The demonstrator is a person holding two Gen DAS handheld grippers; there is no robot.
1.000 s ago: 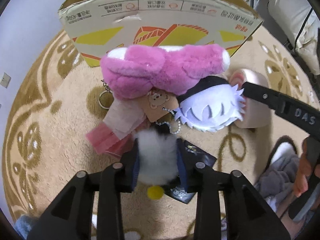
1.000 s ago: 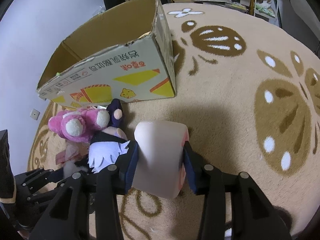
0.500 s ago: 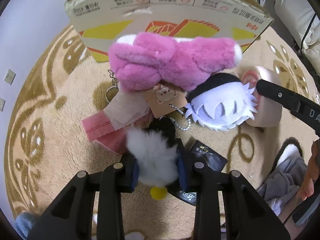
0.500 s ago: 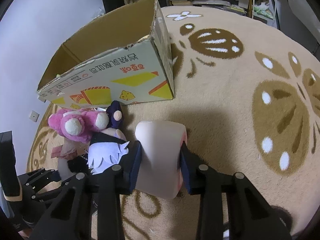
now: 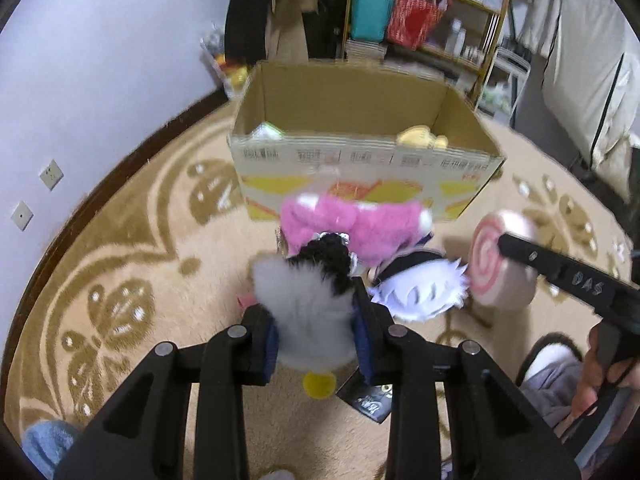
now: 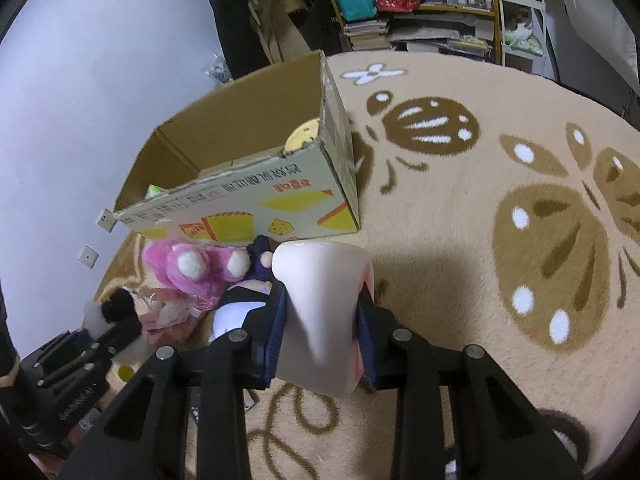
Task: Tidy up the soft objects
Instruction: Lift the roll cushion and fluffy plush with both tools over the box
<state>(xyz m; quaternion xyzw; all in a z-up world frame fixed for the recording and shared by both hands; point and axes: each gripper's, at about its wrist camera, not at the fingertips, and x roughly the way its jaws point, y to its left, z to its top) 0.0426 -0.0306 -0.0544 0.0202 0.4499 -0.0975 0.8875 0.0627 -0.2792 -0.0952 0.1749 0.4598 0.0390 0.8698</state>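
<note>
My left gripper (image 5: 316, 320) is shut on a fluffy white-and-black plush toy (image 5: 304, 304) with a yellow foot, held above the carpet. My right gripper (image 6: 320, 320) is shut on a pale pink roll-shaped cushion (image 6: 320, 280), and its pads dent the sides; the cushion's swirl end (image 5: 500, 264) shows in the left wrist view. On the carpet between them lie a pink plush (image 5: 352, 228) and a white-haired doll (image 5: 424, 292). Behind them stands an open cardboard box (image 5: 360, 160) with a yellow toy (image 5: 416, 138) inside.
A lilac wall (image 5: 100, 80) runs along the left. Crowded shelves (image 6: 420, 8) stand behind the box. A black tag (image 5: 368, 400) and pink packaging (image 6: 172, 316) lie on the patterned carpet (image 6: 480, 200). A person's hand (image 5: 596, 384) holds the right gripper's handle.
The left gripper has risen and tilted up with the white-and-black plush, so the box's inside now shows. The right gripper has squeezed tighter on the roll cushion and lifted it a little.
</note>
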